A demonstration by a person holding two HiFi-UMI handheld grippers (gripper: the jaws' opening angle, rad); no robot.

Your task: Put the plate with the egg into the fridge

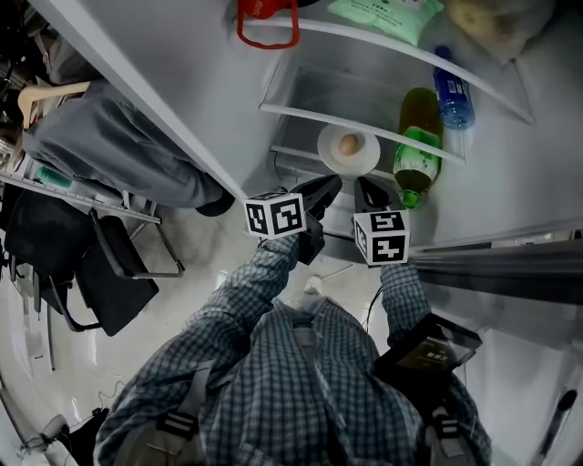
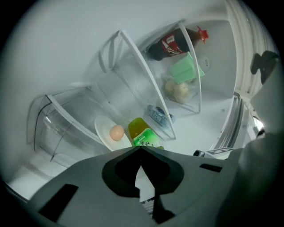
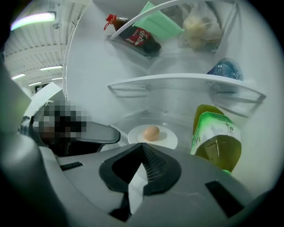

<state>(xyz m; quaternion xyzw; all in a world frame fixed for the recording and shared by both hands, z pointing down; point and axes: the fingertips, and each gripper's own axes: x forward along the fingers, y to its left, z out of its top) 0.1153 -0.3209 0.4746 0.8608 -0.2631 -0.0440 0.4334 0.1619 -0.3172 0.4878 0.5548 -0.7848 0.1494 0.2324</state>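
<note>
A white plate (image 1: 363, 162) with a brown egg (image 1: 348, 144) on it rests on a glass shelf (image 1: 301, 111) inside the open fridge. My left gripper (image 1: 332, 186) and right gripper (image 1: 365, 186) hover side by side just in front of the plate, apart from it. Both are shut with nothing between their jaws. In the left gripper view the left gripper (image 2: 141, 148) points at the plate (image 2: 103, 133) and egg (image 2: 117, 132). Beyond the right gripper (image 3: 143, 145), that gripper's view has the plate (image 3: 167, 141) and egg (image 3: 151, 132) straight ahead.
A green tea bottle (image 1: 419, 146) lies right beside the plate on the same shelf. On the shelf above are a blue water bottle (image 1: 453, 96), a cola bottle (image 3: 133, 35) and a green packet (image 1: 383, 13). A seated person (image 1: 118, 155) and a black chair (image 1: 109, 273) are at the left.
</note>
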